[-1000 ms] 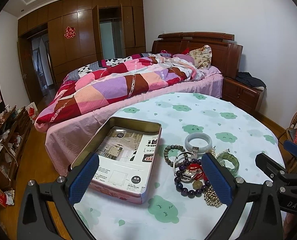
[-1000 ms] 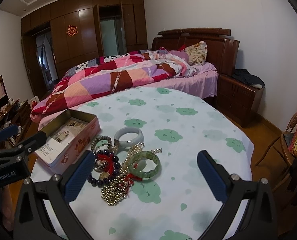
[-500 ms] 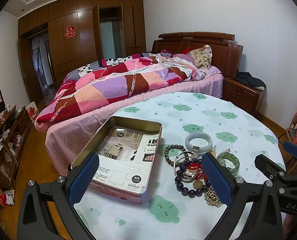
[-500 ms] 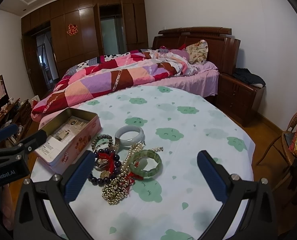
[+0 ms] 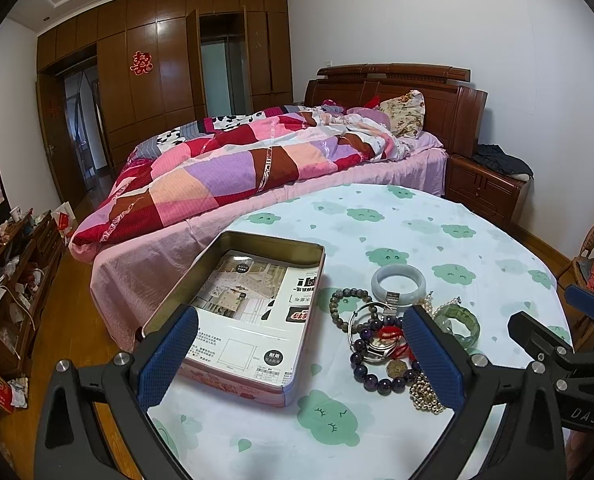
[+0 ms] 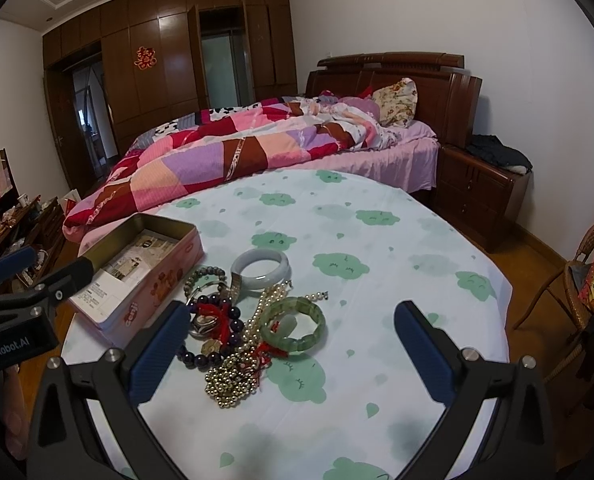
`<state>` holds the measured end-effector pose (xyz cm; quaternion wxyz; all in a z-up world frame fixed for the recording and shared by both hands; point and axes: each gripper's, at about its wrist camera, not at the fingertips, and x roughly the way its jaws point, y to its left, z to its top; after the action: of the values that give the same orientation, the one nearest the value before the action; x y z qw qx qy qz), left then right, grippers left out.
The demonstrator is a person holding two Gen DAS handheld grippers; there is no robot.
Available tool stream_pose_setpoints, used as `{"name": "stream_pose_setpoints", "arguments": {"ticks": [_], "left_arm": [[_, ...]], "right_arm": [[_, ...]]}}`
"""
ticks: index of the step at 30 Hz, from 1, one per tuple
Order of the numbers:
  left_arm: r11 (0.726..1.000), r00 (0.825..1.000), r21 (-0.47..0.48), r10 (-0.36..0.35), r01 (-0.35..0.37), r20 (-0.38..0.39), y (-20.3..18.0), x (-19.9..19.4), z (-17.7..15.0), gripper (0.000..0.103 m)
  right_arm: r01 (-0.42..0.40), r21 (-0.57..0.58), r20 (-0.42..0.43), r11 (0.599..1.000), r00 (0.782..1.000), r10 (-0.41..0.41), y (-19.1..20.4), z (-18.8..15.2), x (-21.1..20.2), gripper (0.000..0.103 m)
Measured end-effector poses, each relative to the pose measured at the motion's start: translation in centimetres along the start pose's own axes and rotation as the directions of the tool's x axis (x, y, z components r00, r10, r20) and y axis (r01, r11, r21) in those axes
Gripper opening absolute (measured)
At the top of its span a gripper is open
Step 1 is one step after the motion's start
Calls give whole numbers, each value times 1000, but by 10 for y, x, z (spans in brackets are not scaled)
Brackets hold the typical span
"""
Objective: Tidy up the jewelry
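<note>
You are holding both the left gripper (image 5: pixel 300 355) and the right gripper (image 6: pixel 291 348) with jaws apart and holding nothing. The jewelry pile (image 6: pixel 241 320) is lying on the worktop (image 6: pixel 377 240) just right of the open tin (image 5: pixel 253 304). It is sitting directly between the right jaws, so that hand is judged nearer.

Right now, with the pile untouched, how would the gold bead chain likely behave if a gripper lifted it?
The gold bead chain lies in a loose heap, so it would probably drape limply rather than hold shape. Red cord and a pearl strand cross it, so neighbours may drag along. Its small round beads look glossy and may slip between the pads.
</note>
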<state>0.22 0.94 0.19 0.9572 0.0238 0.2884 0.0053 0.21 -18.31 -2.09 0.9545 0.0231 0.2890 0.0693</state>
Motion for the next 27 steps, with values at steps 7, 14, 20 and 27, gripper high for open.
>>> {"name": "stream_pose_setpoints", "arguments": {"ticks": [7, 14, 20, 27], "left_arm": [[1000, 1000, -1, 0, 0, 0, 0, 0, 0, 102], [1000, 1000, -15, 15, -15, -23, 6, 7, -5, 102], [1000, 998, -17, -21, 20, -57, 5, 25, -20, 102], [995, 992, 45, -87, 92, -96, -25, 46, -23, 68]], "right_arm": [[-2, 1, -5, 1000, 1000, 2, 6, -7, 1, 103], [3, 5, -17, 1000, 1000, -3, 5, -13, 5, 103], [28, 50, -70, 998, 997, -24, -21, -18, 23, 103], [24, 116, -143, 993, 990, -8, -47, -26, 42, 101]]}}
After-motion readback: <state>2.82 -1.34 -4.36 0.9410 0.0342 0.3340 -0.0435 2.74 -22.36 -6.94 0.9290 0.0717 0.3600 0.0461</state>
